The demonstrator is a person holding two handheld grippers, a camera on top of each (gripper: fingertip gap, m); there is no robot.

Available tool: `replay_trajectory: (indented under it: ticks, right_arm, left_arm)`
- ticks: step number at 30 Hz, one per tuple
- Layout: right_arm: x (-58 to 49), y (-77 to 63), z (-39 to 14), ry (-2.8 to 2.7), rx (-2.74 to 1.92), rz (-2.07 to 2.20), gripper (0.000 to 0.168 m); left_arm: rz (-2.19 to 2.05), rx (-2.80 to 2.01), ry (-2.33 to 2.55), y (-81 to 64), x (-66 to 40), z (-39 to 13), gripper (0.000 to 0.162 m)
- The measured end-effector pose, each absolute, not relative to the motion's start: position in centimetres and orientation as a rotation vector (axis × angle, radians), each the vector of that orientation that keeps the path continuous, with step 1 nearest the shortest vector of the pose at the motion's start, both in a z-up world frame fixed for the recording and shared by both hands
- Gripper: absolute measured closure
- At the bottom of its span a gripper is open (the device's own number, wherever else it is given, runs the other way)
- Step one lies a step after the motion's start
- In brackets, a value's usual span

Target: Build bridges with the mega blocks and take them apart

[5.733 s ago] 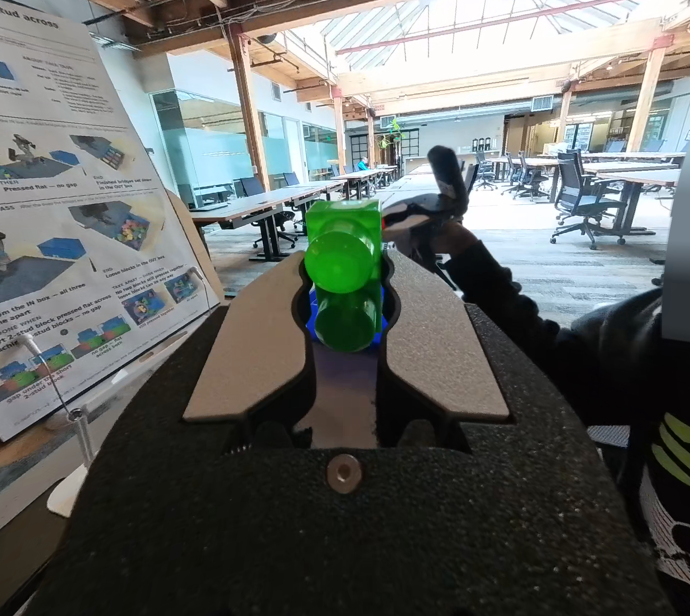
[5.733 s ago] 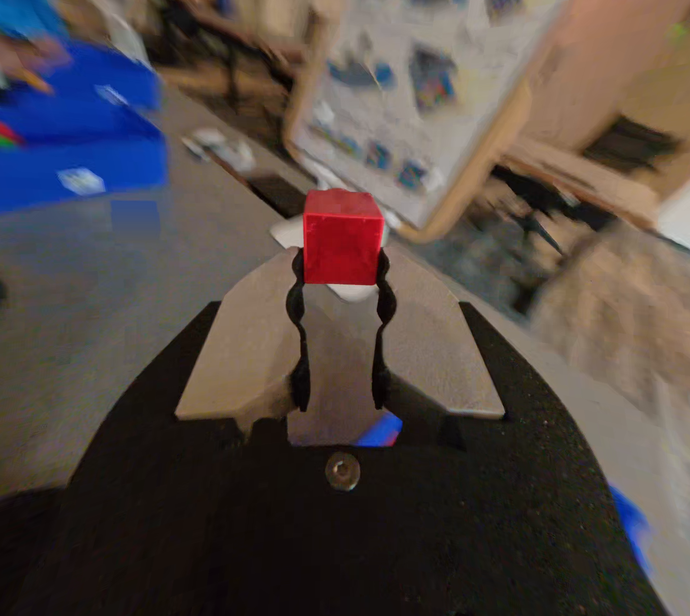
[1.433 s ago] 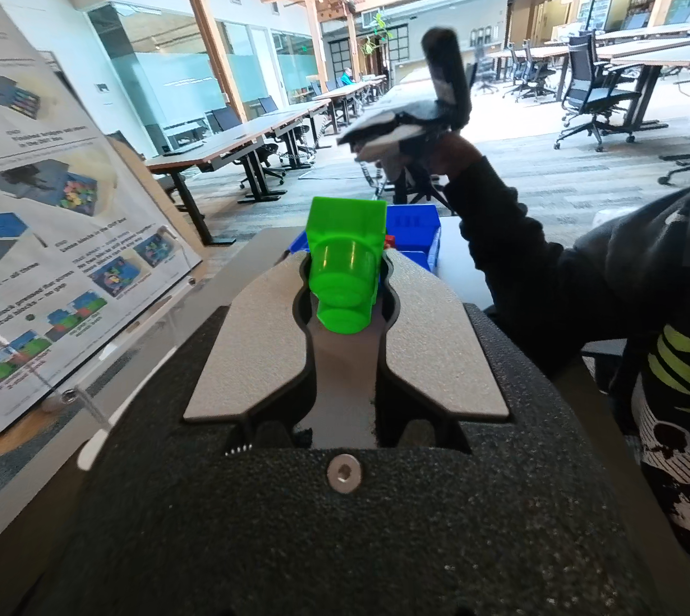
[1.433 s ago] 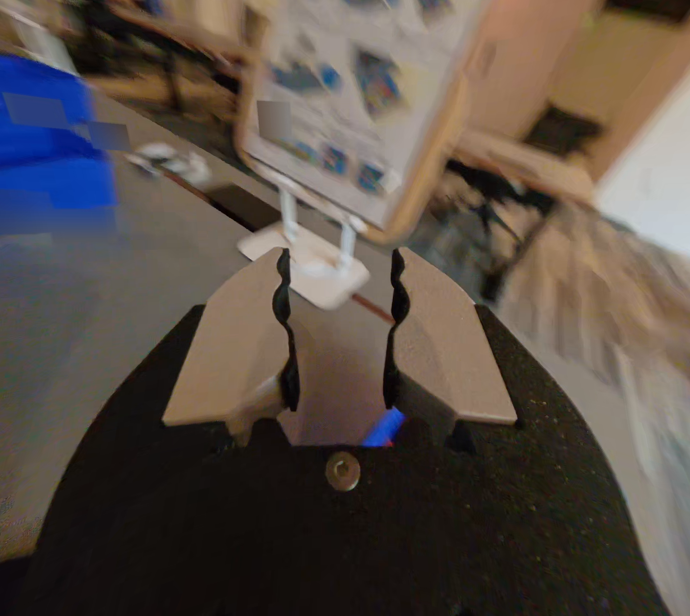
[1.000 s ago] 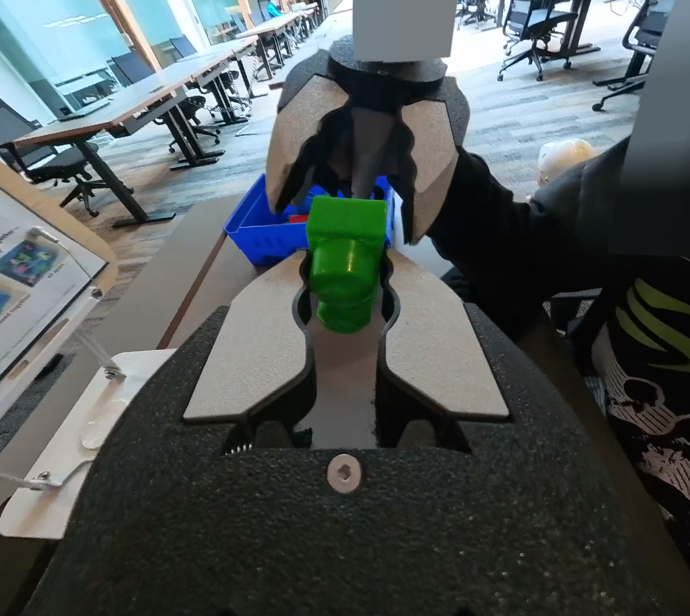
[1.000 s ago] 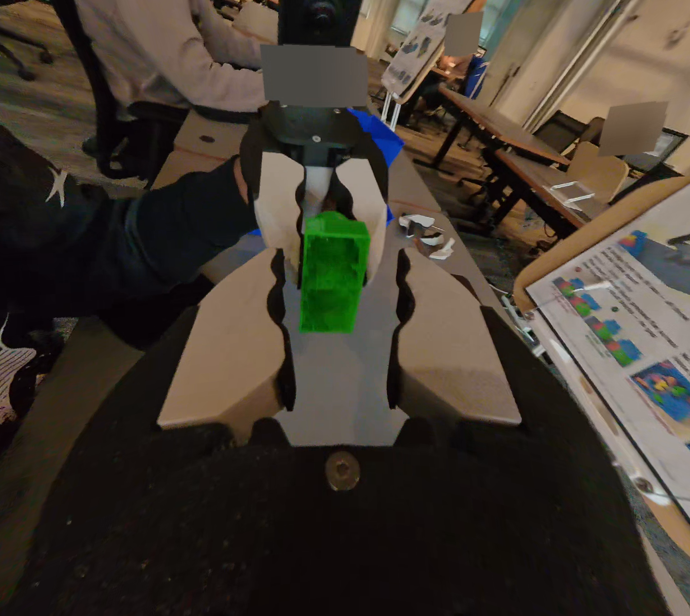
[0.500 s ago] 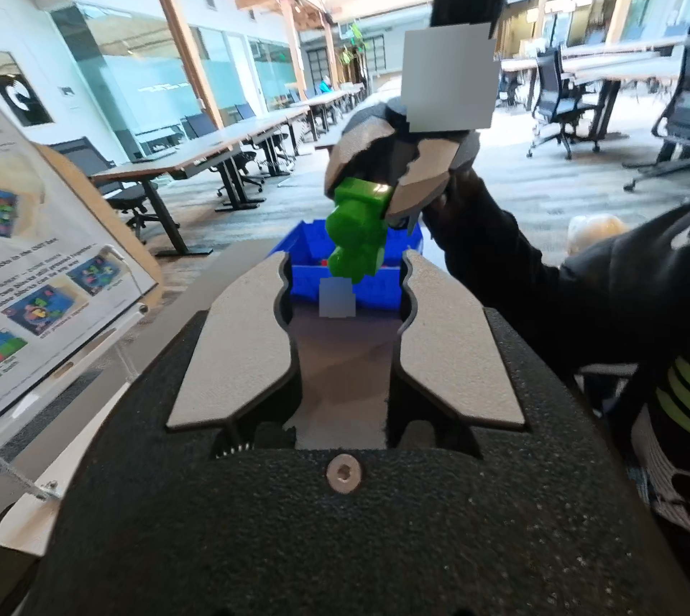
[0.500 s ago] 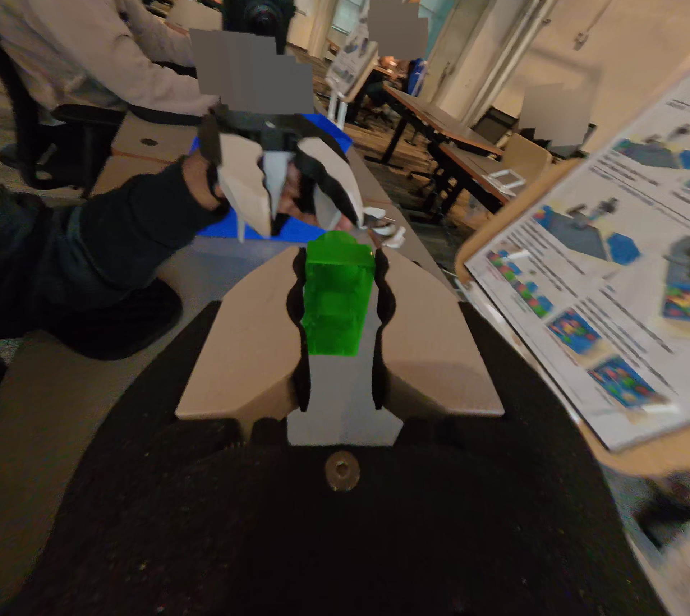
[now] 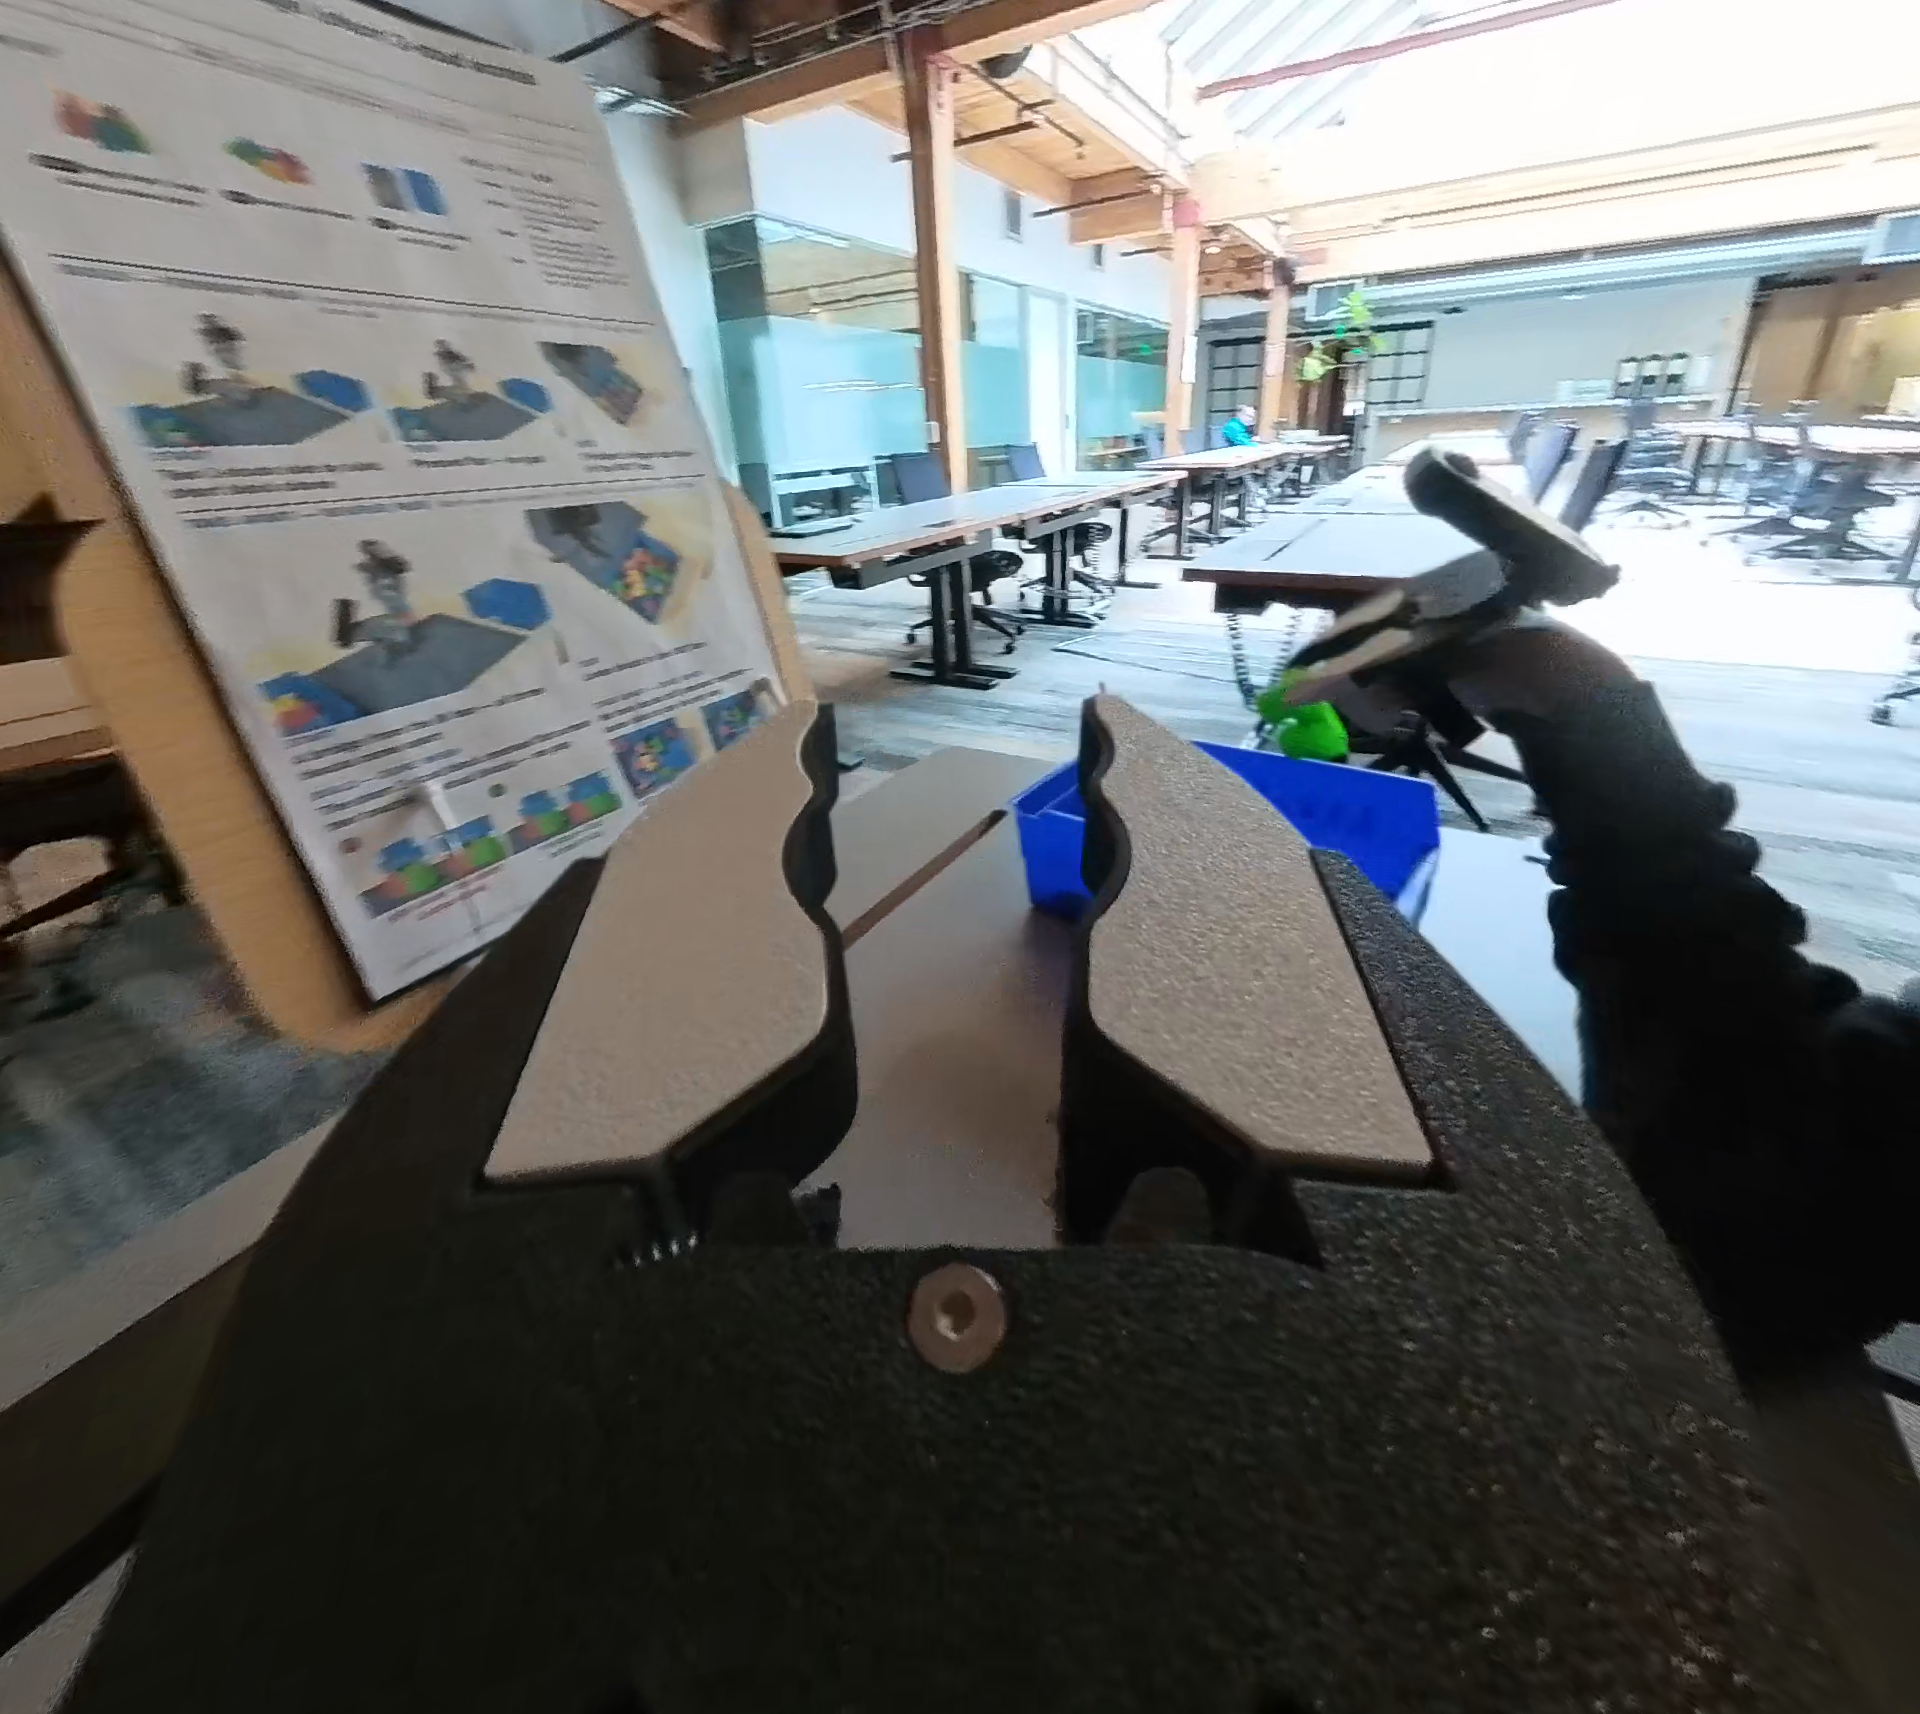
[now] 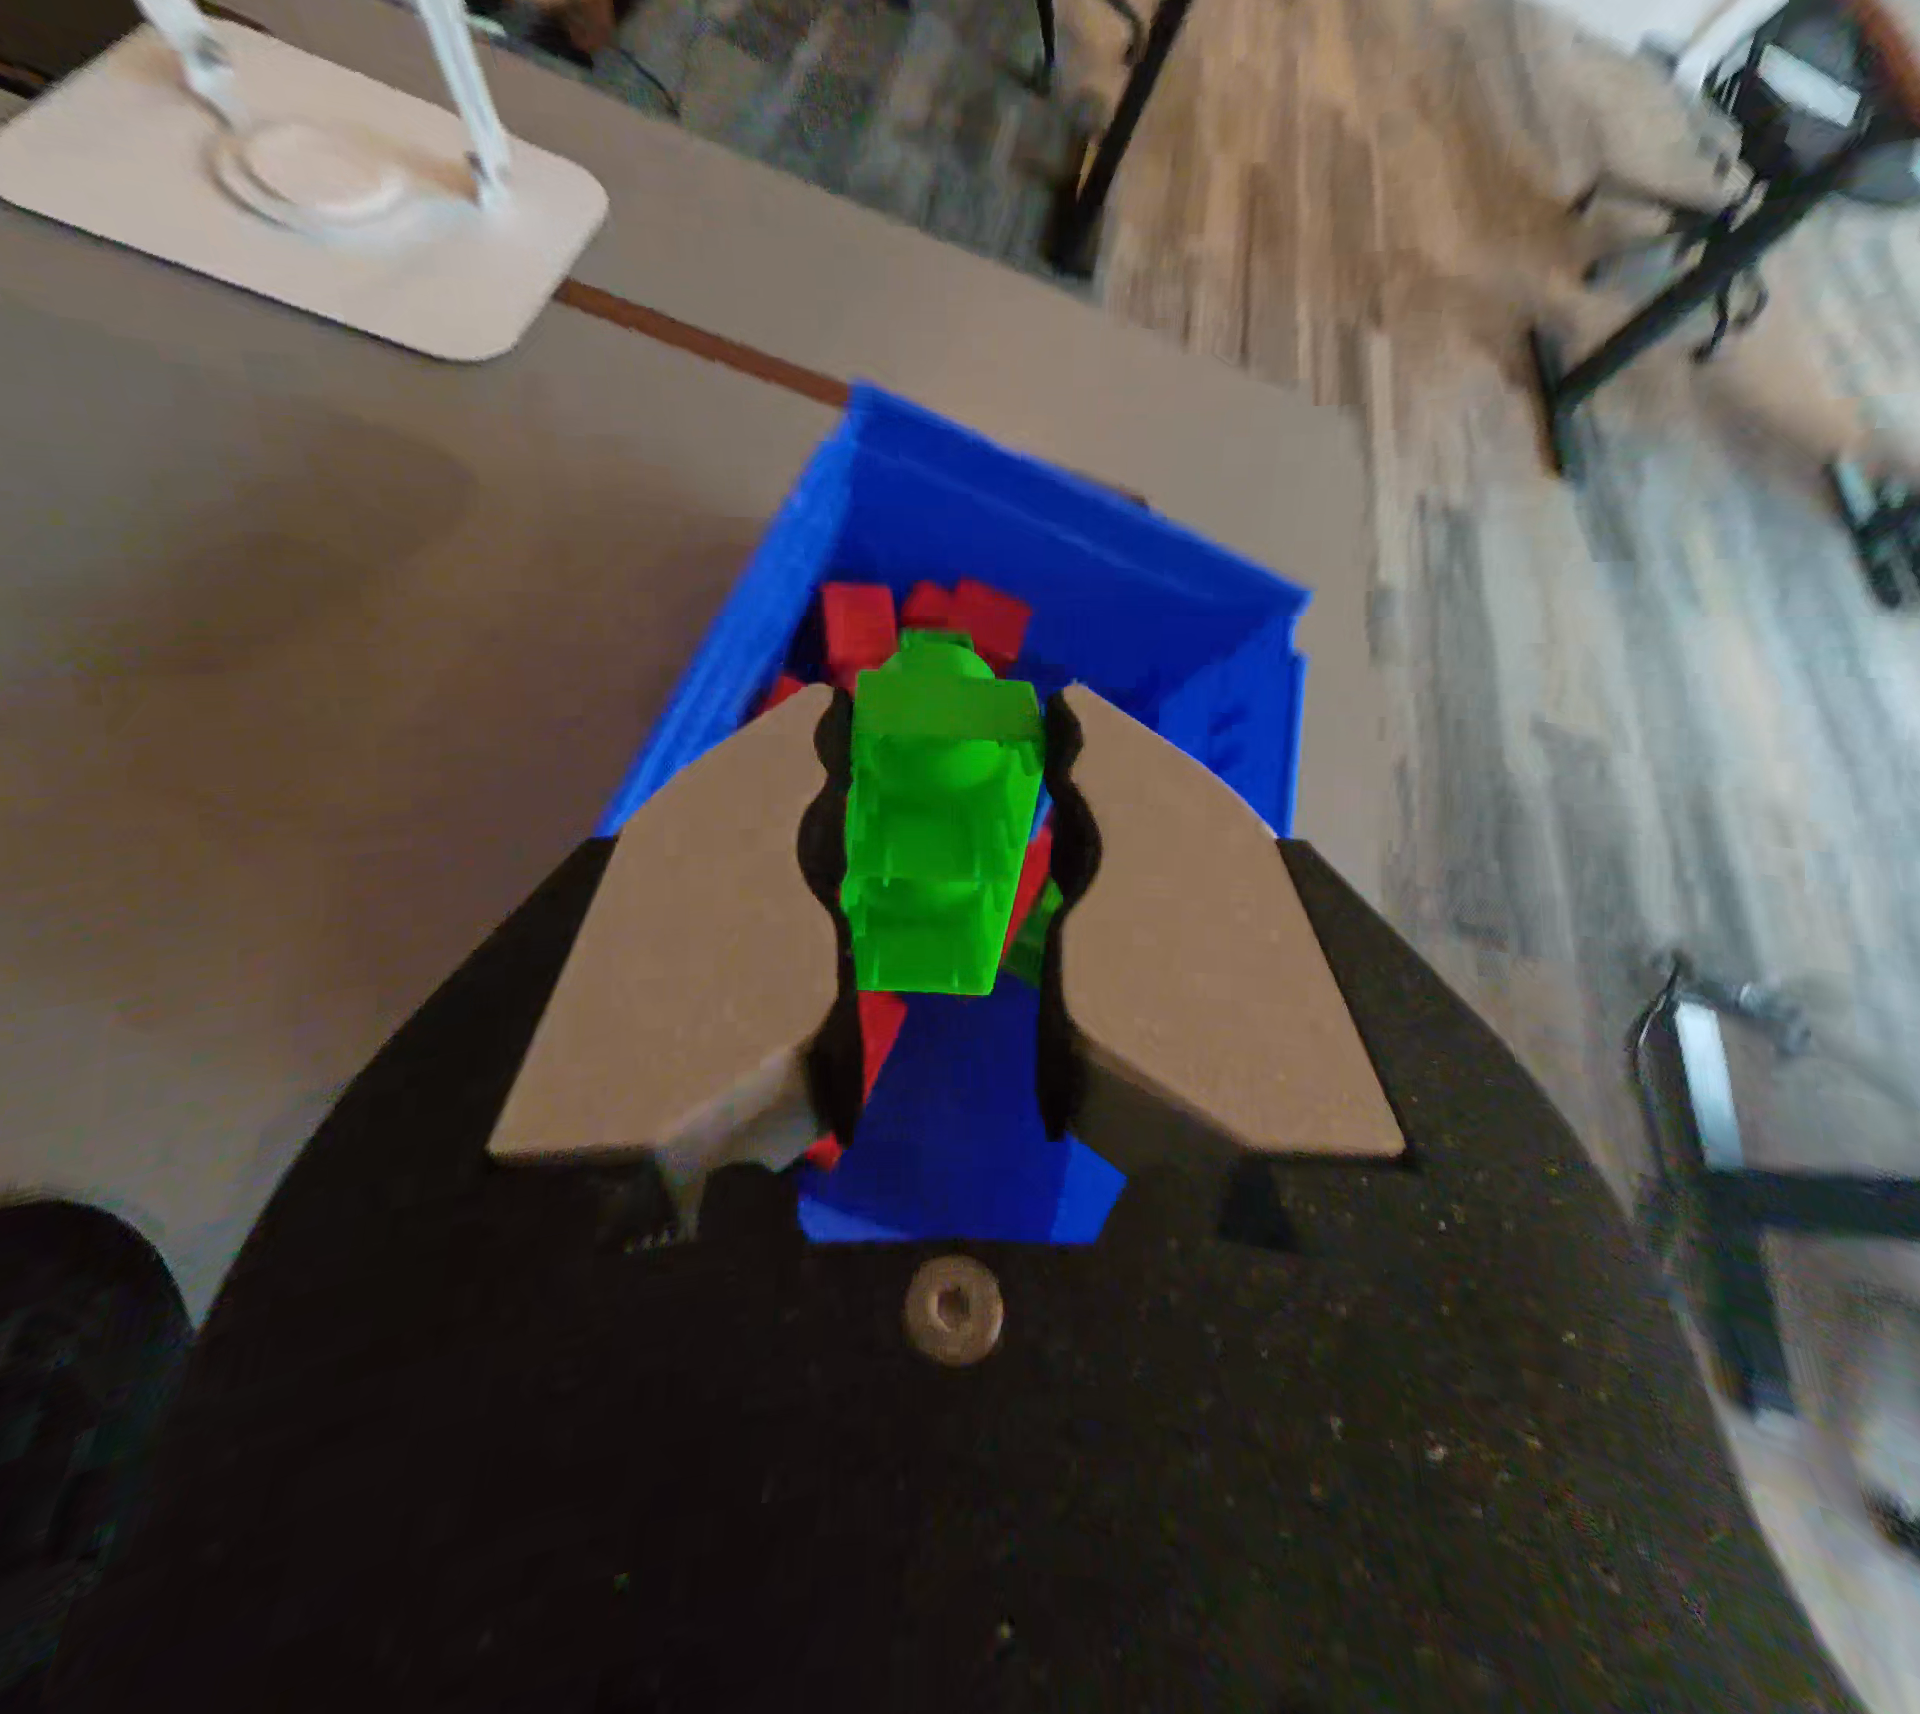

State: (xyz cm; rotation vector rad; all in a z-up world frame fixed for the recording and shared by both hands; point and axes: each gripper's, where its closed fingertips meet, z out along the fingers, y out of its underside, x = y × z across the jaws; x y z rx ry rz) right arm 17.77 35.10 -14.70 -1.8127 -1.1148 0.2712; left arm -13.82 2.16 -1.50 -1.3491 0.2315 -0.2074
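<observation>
My right gripper [image 10: 945, 719] is shut on a green block [image 10: 940, 833] and holds it over a blue bin [image 10: 1091, 563] that has red blocks [image 10: 862, 625] in it. In the left wrist view the same right gripper [image 9: 1340, 656] shows at the right, above the blue bin [image 9: 1340, 817], with the green block [image 9: 1304, 729] in it. My left gripper [image 9: 951, 729] is open and empty above the table [image 9: 925, 807].
An instruction board [image 9: 343, 438] leans at the left on a white stand [image 10: 291, 189]. The table edge [image 10: 707, 345] runs behind the bin, with floor and chair legs beyond. A person's dark sleeve [image 9: 1683, 937] is at the right. Spacing between my two grippers at the tips: around 50 centimeters.
My left gripper passed the green block to my right gripper and opened. My right gripper, which earlier held a red block, now holds the green one over the blue bin.
</observation>
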Motion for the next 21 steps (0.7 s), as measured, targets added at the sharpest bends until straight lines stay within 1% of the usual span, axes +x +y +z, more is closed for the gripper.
replay_trajectory:
  ticks: [5,10,18,21]
  right_arm:
    - [21.3,38.1,-21.1,-1.073,-2.115,0.163,0.133]
    - [23.3,39.4,-25.5,-1.049,-2.322,0.058,0.133]
    - [25.2,39.3,-27.6,-0.971,-2.469,0.022,0.132]
    - [25.3,39.5,-27.1,-0.948,-2.454,0.026,0.124]
  left_arm:
    - [-0.120,-1.361,0.155,0.6,-16.6,-1.5,0.118]
    - [-0.054,-1.375,0.113,-0.3,-18.2,-1.7,0.119]
    - [-0.006,-1.411,0.073,-0.8,-19.5,-2.2,0.121]
    - [0.017,-1.434,0.067,-0.9,-19.8,-2.6,0.121]
